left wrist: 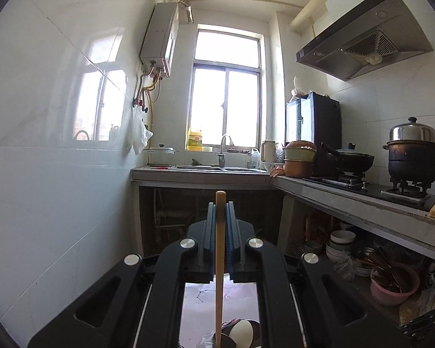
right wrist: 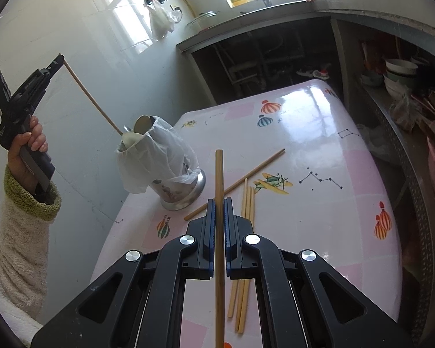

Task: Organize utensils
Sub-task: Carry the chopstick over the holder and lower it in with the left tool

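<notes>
My left claw (right wrist: 61, 57) is clamped shut on 1 chopstick (right wrist: 92, 98), gripping it at its top end; the stick slants down from the jaws and its lower tip sits in the mouth of the holder (right wrist: 171, 179). My right claw (right wrist: 219, 203) is likewise pinched tight on a 2nd chopstick (right wrist: 219, 174), held near the middle so the stick runs straight out past the jaws, above the table (right wrist: 319, 150).

These sticks look light, stiff and smooth, probably bamboo. I judge they will pivot or slide in the pads if I hold them at one end, so a grip nearer the middle gives better control; the left stick, held at its very tip, may swing as it drops in. They won't break easily, but they will roll on the glossy tablecloth.

The holder is a metal cup draped in a thin white bag, standing near the table's left edge; the bag is soft and could snag a tip. At least 1 spoon (right wrist: 143, 123) stands in it.

Counting chopsticks: 2 in my claws, 1 loose stick (right wrist: 246, 178) lying diagonally, and a bundle (right wrist: 248, 203) of about 3 lying side by side just beside my right claw, partly hidden by it. That makes roughly 6.
</notes>
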